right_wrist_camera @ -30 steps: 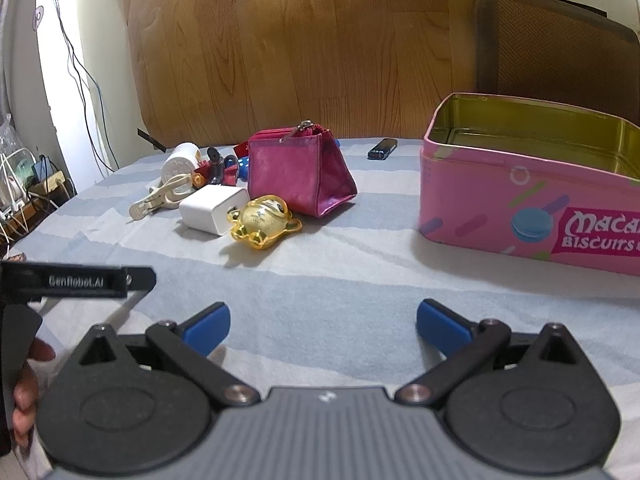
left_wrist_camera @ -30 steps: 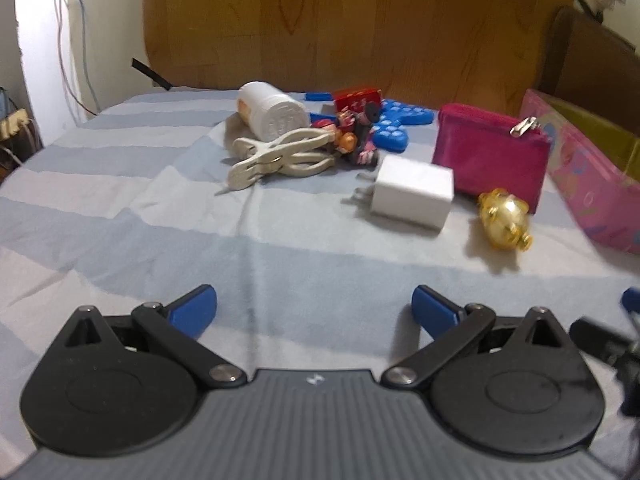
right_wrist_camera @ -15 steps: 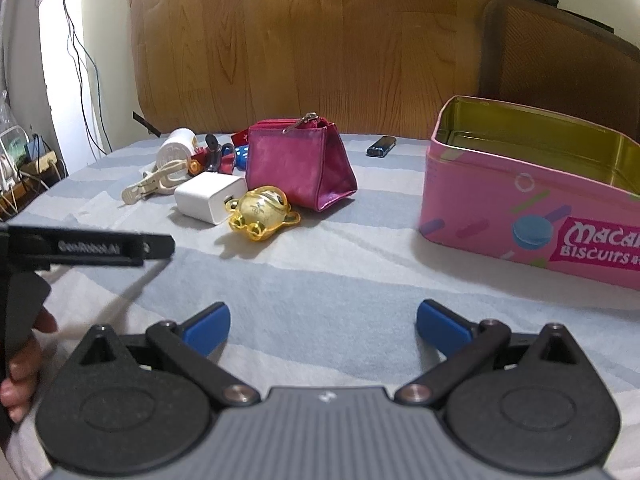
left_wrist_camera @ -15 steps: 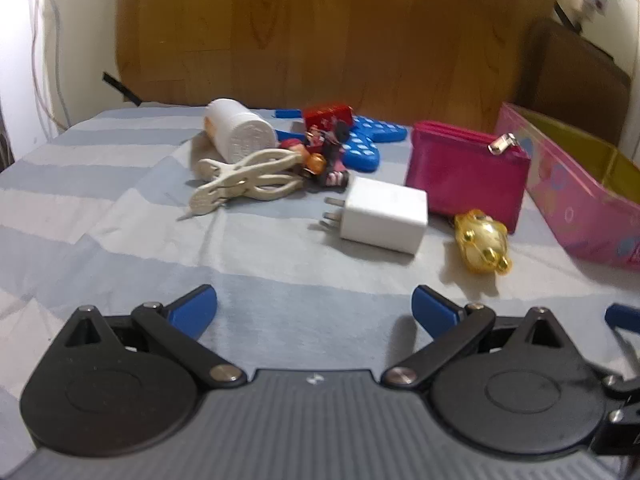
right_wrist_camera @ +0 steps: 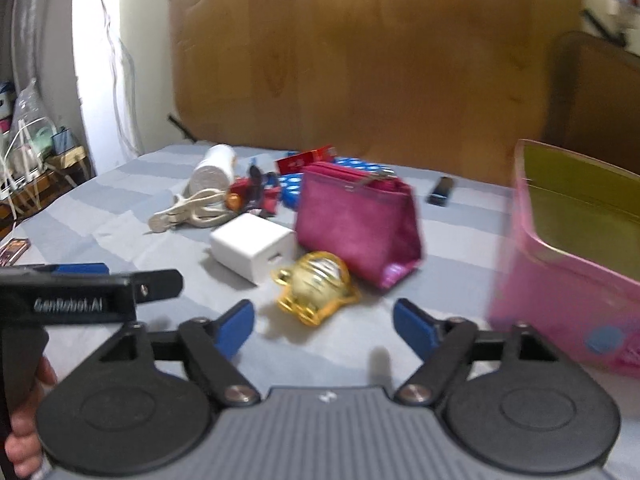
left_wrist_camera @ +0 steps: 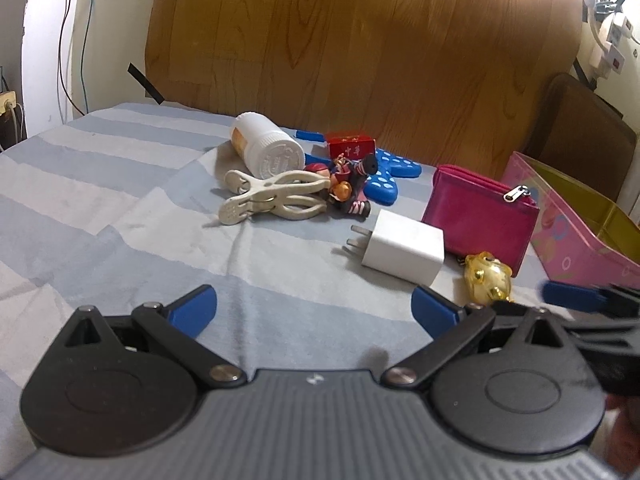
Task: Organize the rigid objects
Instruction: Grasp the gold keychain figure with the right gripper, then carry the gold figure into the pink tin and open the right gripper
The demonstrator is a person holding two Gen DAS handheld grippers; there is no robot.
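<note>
Right hand-held gripper [right_wrist_camera: 323,322] has just been narrowing its jaws, nothing between them yet, the gold pig figurine [right_wrist_camera: 318,286] just ahead; left hand-held gripper [left_wrist_camera: 314,307] hangs spread, empty.

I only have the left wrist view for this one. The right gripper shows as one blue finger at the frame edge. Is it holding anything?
Observer: No. The right gripper has just been closing its jaws, but its pads touch nothing. The shiny gold figurine lies just ahead, in line with the gap.
Reviewer: Anything hidden behind the magenta zip pouch?
Observer: Yes, a small black stick-shaped object lies on the striped cloth behind it.
Reviewer: Is the pink biscuit tin empty?
Observer: The part of its gold interior that shows holds nothing; the rest is out of frame.
</note>
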